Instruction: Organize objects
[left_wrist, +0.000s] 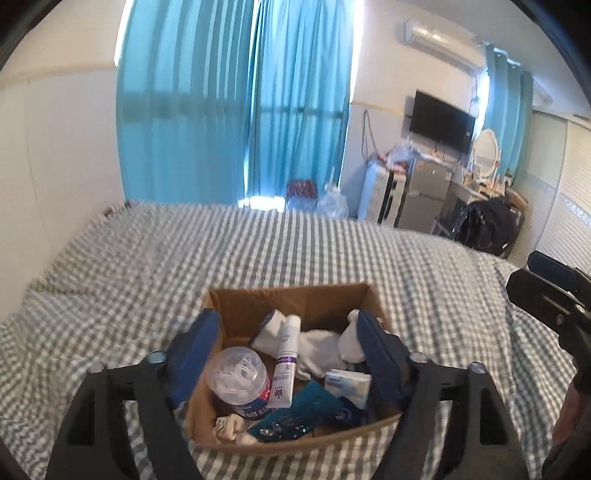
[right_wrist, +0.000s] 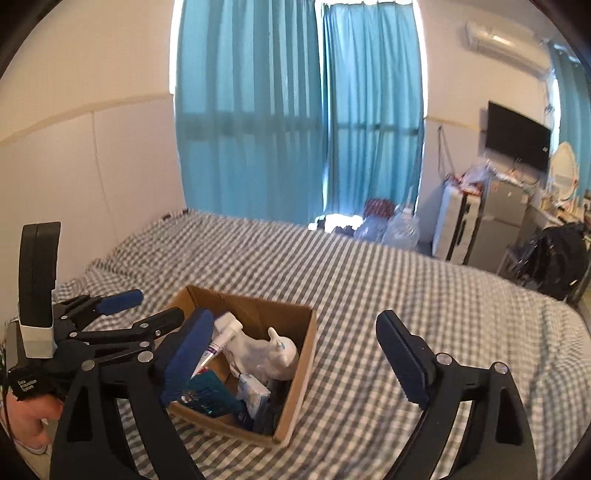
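An open cardboard box (left_wrist: 295, 299) sits on the checked bed, also in the right wrist view (right_wrist: 299, 354). It holds a white spray tube (left_wrist: 284, 365), a clear round tub (left_wrist: 240, 376), white socks (left_wrist: 317, 343), a small white and blue carton (left_wrist: 349, 384) and a teal sequinned cloth (left_wrist: 299, 410). My left gripper (left_wrist: 291, 354) is open and empty, its fingers straddling the box just above it. My right gripper (right_wrist: 299, 350) is open and empty, to the right of the box; its left finger overlaps the box's near left corner.
The grey and white checked bed (left_wrist: 258, 251) spreads all around the box. Blue curtains (left_wrist: 236, 103) hang behind. A TV (left_wrist: 441, 122), a small fridge (left_wrist: 424, 195), a suitcase and a chair with a dark bag (left_wrist: 487, 225) stand at the right.
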